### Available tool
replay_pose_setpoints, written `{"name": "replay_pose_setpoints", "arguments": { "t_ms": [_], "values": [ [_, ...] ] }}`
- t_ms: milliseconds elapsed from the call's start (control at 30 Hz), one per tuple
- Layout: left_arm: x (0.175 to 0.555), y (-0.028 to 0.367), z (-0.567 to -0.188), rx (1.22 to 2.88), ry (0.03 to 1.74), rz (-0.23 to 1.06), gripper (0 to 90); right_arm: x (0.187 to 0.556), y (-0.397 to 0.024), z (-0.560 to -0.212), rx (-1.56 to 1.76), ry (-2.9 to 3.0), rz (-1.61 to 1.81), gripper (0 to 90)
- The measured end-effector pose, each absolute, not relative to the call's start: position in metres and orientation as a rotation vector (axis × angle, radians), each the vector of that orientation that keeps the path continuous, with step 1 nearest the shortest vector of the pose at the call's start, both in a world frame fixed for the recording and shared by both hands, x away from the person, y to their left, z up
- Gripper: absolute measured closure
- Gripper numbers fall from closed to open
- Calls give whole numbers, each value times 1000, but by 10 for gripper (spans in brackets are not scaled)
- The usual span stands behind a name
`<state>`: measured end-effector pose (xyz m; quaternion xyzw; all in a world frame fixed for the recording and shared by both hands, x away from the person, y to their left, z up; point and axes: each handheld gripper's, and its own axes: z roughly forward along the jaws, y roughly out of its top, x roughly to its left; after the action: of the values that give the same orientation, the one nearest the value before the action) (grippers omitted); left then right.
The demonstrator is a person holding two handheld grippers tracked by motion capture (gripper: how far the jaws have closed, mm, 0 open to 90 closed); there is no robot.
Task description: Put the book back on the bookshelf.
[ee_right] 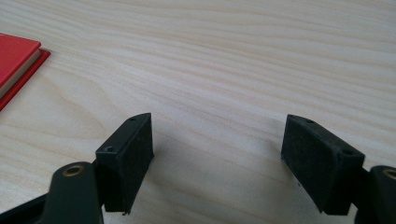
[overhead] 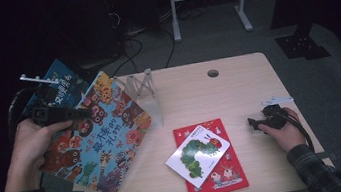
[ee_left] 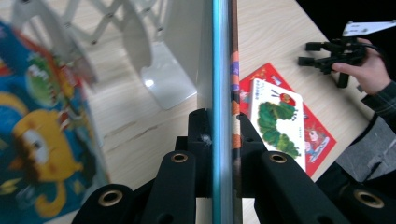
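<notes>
High view showed us at the table (overhead: 238, 86): our left gripper (overhead: 82, 112) clenched the animal picture book (overhead: 101, 141) by its edge, holding it tilted over the table's left end. Nearer the middle, the caterpillar book (overhead: 197, 155) lay atop the red book (overhead: 220, 175). Right of that, our right gripper (overhead: 254, 123) rested wide and released. Farther back stood the white rack (overhead: 142, 87).
</notes>
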<state>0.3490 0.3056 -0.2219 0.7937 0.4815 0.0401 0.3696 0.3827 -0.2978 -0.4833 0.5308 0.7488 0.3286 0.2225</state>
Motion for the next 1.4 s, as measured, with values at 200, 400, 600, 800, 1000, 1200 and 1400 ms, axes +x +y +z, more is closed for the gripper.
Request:
{"name": "replay_pose_setpoints", "arguments": {
  "t_ms": [200, 400, 600, 800, 1000, 1200, 1400],
  "values": [
    [345, 329, -229, 2023, 1306, 111, 806, 383, -298, -483, 1466, 2067, 907, 236],
    [346, 347, -234, 1989, 1375, 124, 806, 383, -297, -483, 1468, 2064, 907, 237],
    [351, 359, -236, 1972, 1435, 136, 806, 383, -297, -483, 1472, 2062, 908, 237],
    [356, 370, -237, 1951, 1492, 136, 806, 383, -297, -484, 1469, 2061, 909, 236],
    [362, 376, -240, 1950, 1544, 152, 806, 383, -297, -484, 1469, 2061, 908, 236],
    [367, 380, -240, 1930, 1580, 169, 806, 384, -297, -484, 1470, 2060, 908, 236],
    [379, 376, -238, 1922, 1606, 186, 806, 384, -297, -484, 1469, 2057, 910, 238]
  ]
}}
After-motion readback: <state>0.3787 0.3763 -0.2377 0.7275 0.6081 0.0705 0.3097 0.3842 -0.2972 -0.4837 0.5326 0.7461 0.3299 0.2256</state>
